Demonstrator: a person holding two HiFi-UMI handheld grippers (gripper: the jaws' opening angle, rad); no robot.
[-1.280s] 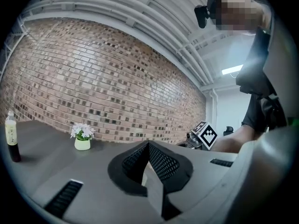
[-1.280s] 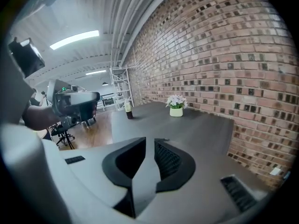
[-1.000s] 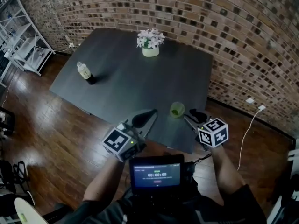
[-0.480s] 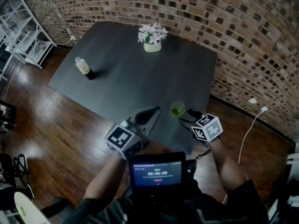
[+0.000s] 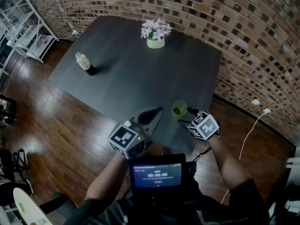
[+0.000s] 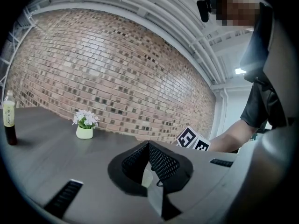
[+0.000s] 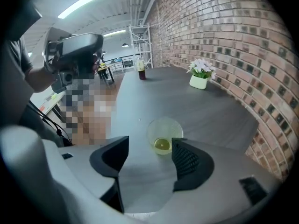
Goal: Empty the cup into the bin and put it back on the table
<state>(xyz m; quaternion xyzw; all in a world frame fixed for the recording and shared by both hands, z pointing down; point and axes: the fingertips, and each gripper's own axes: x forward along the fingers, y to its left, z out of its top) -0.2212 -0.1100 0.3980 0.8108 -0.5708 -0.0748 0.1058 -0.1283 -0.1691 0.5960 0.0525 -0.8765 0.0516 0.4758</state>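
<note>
Our right tongs (image 7: 149, 146) have just been opening, with nothing between them yet. The thin, round, see-through cup (image 7: 163, 132) stands just past them, near the edge of the smooth dark table (image 7: 196, 106). We should slip a jaw down each side and squeeze softly; our left tongs (image 6: 148, 148) are closed and empty.

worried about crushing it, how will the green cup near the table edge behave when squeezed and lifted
The cup looks thin and see-through, so it is probably light and apt to buckle under a hard squeeze. Only a small yellow piece lies inside, so a nudge may slide or tip it.
</note>
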